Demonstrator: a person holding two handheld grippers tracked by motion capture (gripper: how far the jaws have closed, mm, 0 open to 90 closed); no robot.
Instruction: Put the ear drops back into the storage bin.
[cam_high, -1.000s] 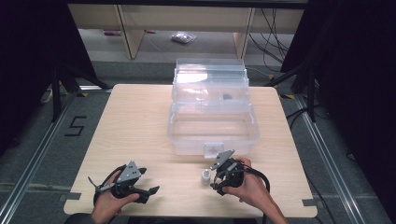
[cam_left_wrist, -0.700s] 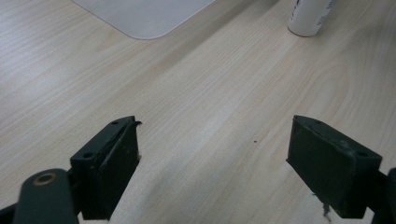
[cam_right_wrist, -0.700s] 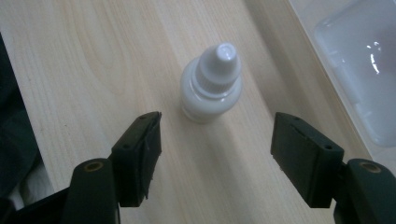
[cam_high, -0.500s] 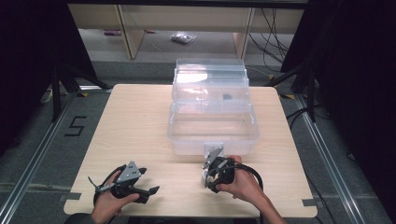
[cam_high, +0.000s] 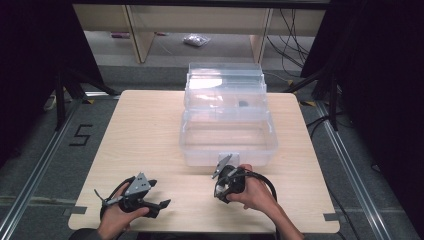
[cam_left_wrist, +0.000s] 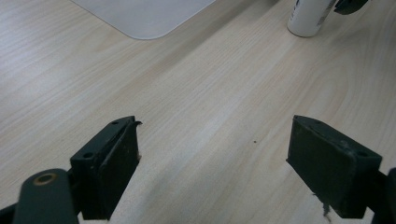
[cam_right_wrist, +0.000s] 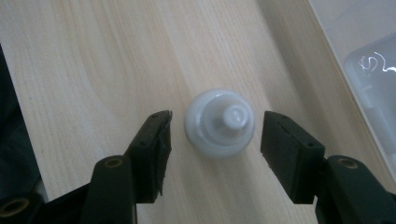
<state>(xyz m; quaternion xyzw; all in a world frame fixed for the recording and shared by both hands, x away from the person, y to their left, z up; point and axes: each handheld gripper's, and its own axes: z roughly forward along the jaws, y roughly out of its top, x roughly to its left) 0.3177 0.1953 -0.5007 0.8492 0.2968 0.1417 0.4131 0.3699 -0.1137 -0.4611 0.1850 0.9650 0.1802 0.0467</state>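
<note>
Two grippers work at the near edge of a pale wooden table (cam_high: 145, 130). The right gripper (cam_right_wrist: 215, 133) points straight down over a small white bottle (cam_right_wrist: 219, 122) that stands upright on the wood; its jaws are spread and sit on either side of the bottle, each a little apart from it, touching nothing. In the left gripper view the same bottle (cam_left_wrist: 309, 16) stands at the top edge, with a dark jaw tip of the other gripper beside its upper part.

The left gripper (cam_left_wrist: 212, 154) lies low over bare wood near the table's front left, jaws wide apart and empty, well apart from the bottle.

Just beyond the right gripper (cam_high: 225, 180) stands a clear plastic box (cam_high: 227, 132) with its lid raised at the back; its rounded front corner (cam_left_wrist: 140, 18) shows pale in the left gripper view, and its wall (cam_right_wrist: 369, 60) runs close along the right gripper's far side, leaving a narrow strip of table between box and bottle. On the floor behind the table lies a small plastic bag (cam_high: 196, 40).

Since a second ago the right hand (cam_high: 255, 192) has shifted left and tipped the gripper over the bottle, which then stood clear beside it. The left gripper (cam_high: 142, 197) has stayed put.
</note>
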